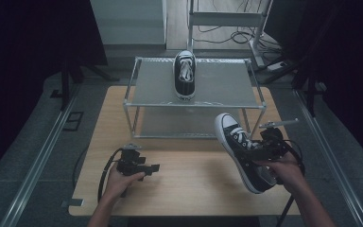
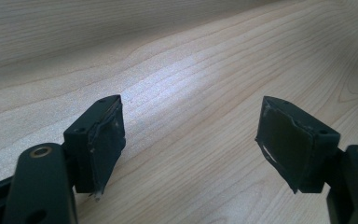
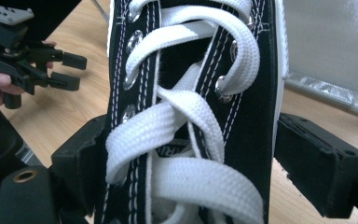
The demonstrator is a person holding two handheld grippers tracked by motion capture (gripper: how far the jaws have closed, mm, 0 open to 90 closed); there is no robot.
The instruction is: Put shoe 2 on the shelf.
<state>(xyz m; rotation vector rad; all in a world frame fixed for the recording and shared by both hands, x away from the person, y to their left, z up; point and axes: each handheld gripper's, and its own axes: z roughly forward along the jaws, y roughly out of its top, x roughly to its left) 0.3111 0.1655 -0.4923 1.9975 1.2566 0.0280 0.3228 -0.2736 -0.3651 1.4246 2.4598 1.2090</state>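
A black sneaker with white laces [image 1: 240, 150] hangs tilted above the table's right side, toe up toward the rack. My right gripper [image 1: 261, 152] is shut on it across the laced middle; in the right gripper view the sneaker [image 3: 191, 93] sits between both pads of that gripper [image 3: 186, 154]. A matching sneaker [image 1: 185, 74] lies on the top shelf of the wire rack [image 1: 227, 87], toe toward the far side. My left gripper [image 1: 154, 168] rests low over the table's left front, open, with nothing between its pads [image 2: 191, 121]. It also appears in the right gripper view, this left gripper [image 3: 70, 70].
The light wooden table [image 1: 189, 184] has bare room between the two grippers and in front of the rack. The rack's lower shelf [image 1: 184, 124] holds nothing. Metal rails run along the floor on both sides, and cables lie on the floor behind the rack.
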